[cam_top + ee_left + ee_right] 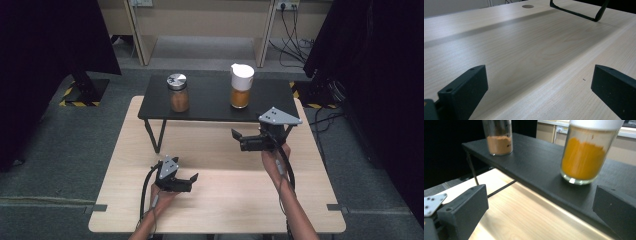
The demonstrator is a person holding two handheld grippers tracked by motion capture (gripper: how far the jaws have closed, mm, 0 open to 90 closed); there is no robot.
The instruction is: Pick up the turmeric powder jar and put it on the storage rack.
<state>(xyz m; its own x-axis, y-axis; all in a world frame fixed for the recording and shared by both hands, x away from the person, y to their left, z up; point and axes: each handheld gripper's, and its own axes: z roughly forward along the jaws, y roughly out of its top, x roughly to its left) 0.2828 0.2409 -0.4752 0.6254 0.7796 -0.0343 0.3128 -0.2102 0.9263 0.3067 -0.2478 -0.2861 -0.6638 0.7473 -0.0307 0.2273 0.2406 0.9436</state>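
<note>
Orange-powder jar – white lid, upright on black shelf.
Right gripper at jar's 6 o'clock – jaws wide, empty; left gripper likewise.

orange-powder jar top cut off, slightly blurred, brown-powder jar lid out of frame

A glass jar with a white lid stands upright on the right part of a black shelf, filled over halfway with orange-yellow powder. Well apart to its left stands a shorter jar with a metal lid, holding brownish powder, perhaps a spice.
</note>
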